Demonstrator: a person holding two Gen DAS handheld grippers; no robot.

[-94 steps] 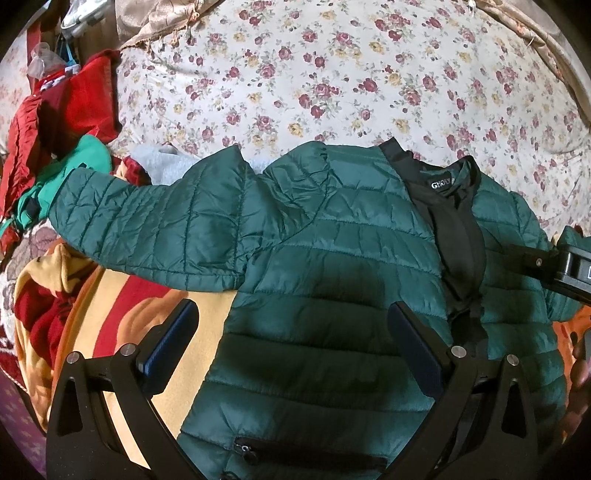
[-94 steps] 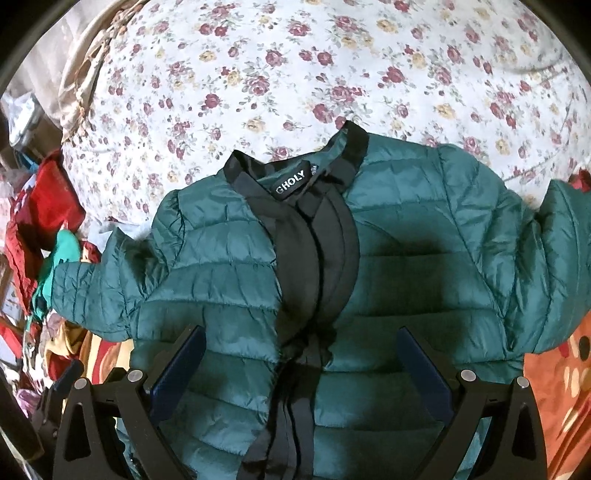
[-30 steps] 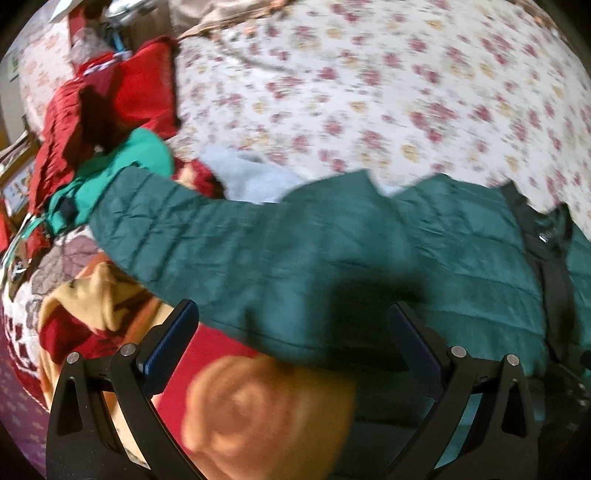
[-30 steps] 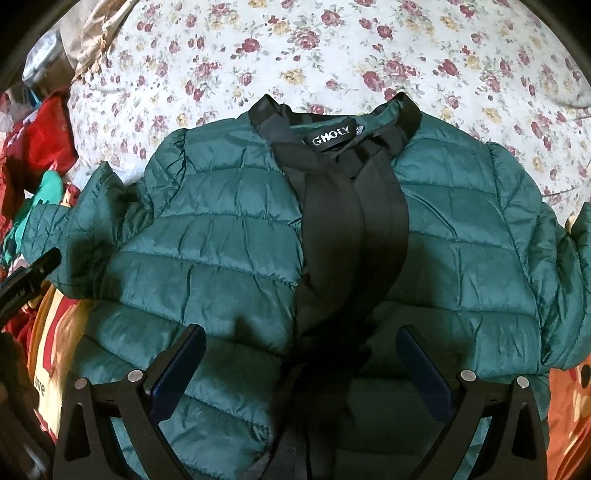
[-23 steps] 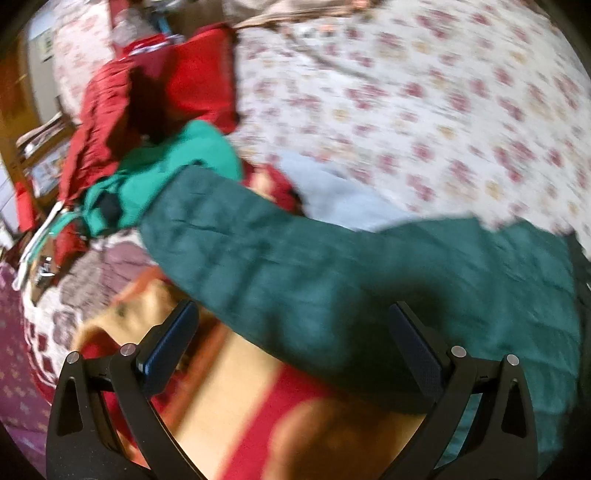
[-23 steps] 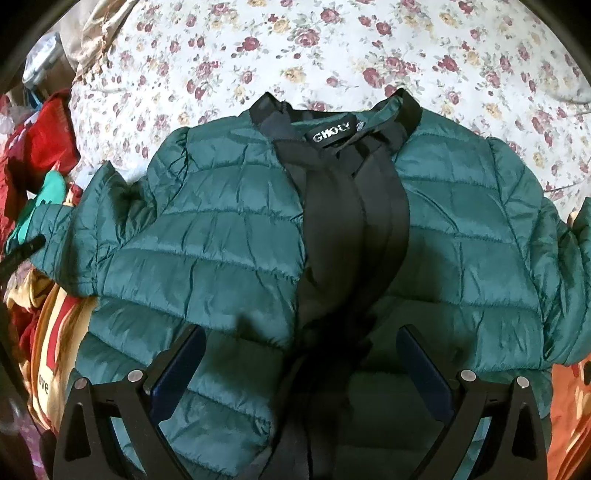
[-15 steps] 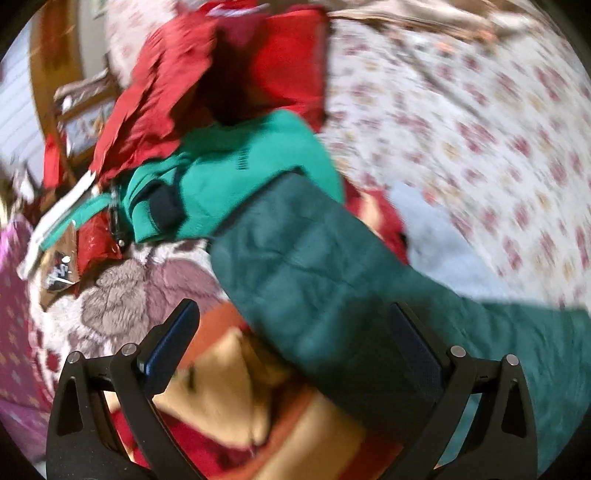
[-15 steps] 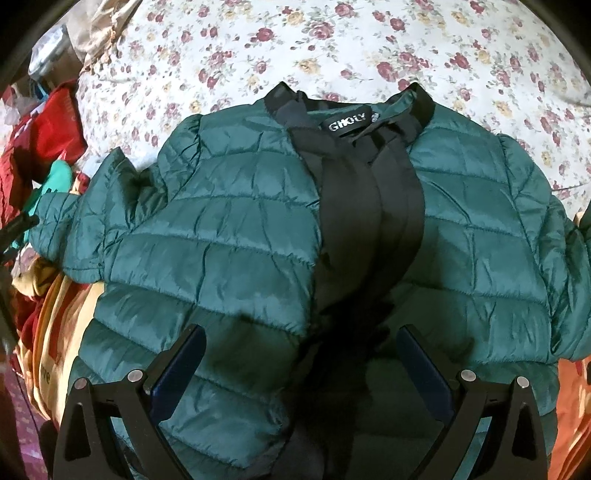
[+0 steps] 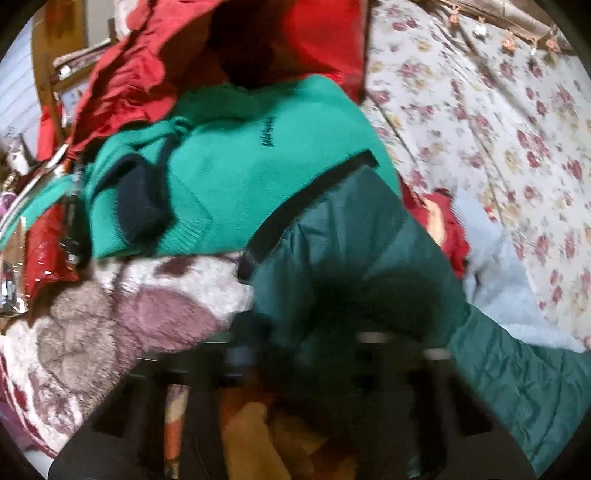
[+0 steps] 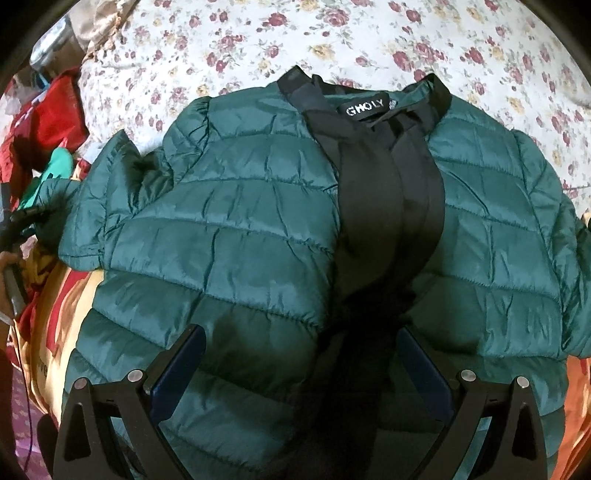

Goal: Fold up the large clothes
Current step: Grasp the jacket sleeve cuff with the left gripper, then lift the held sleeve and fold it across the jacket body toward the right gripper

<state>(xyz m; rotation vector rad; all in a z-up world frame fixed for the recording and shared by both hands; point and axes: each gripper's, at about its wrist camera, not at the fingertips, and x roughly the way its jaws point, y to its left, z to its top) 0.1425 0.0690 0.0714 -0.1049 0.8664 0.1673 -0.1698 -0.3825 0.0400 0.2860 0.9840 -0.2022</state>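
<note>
1. Two grippers, one jacket. Left gripper [image 9: 306,354] blurred at bottom of left wrist view, jaws closing, nearly together, with the dark green sleeve [image 9: 354,258] between them near its cuff; actual pad contact too blurred to tell.
2. Right gripper [image 10: 301,365] hovering over lower front of green puffer jacket [image 10: 240,240], jaws spread wide, nothing between the pads.
3. Jacket flat, front up, on floral bedsheet [image 10: 369,33]; black placket [image 10: 384,199] down the middle, collar label reading "GHOLY" [image 10: 365,109] at far end.
4. Sleeve stretched out sideways toward clothes pile, black-trimmed cuff [image 9: 306,206] lying against bright green sweater [image 9: 240,155].
5. Beyond the cuff: red garments [image 9: 155,62] heaped behind the sweater; fuzzy white-and-mauve blanket [image 9: 110,321] left of the sleeve.
6. Orange-yellow blanket [image 10: 55,314] under jacket's lower left edge.
7. Far left edge of right wrist view: dark bar of the other tool [image 10: 22,221] by the cuff end of the sleeve, part of a hand [image 10: 4,273] below it.
</note>
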